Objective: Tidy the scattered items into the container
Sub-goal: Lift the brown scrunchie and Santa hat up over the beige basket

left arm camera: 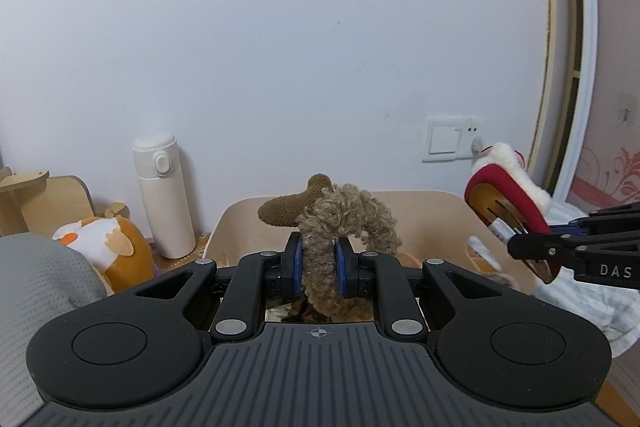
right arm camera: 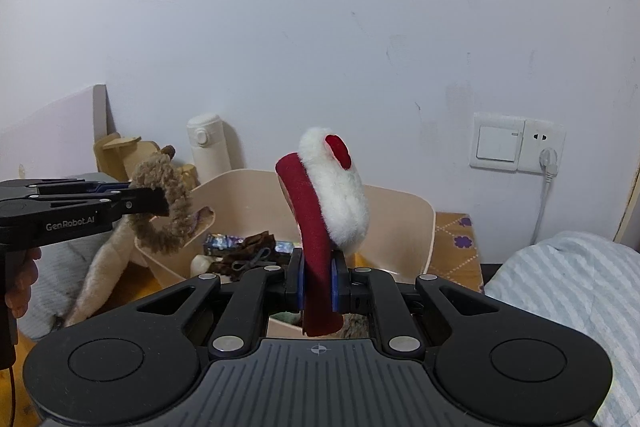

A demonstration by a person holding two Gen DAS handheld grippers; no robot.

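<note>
My left gripper (left arm camera: 318, 263) is shut on a curly brown plush headband (left arm camera: 344, 223) and holds it above the beige plastic bin (left arm camera: 424, 203). It also shows in the right wrist view (right arm camera: 160, 203), at the bin's left rim. My right gripper (right arm camera: 318, 285) is shut on a red headband with a white fluffy pad (right arm camera: 332, 195), held upright over the bin (right arm camera: 404, 223). That headband shows in the left wrist view (left arm camera: 504, 195), at the bin's right. Small dark items (right arm camera: 248, 251) lie inside the bin.
A white flask (left arm camera: 162, 195) stands by the wall at left. An orange-and-white plush toy (left arm camera: 108, 247) and a grey cushion (left arm camera: 36, 283) lie at left. Striped bedding (right arm camera: 568, 291) is at right. A wall socket with a plug (right arm camera: 520, 147) is behind.
</note>
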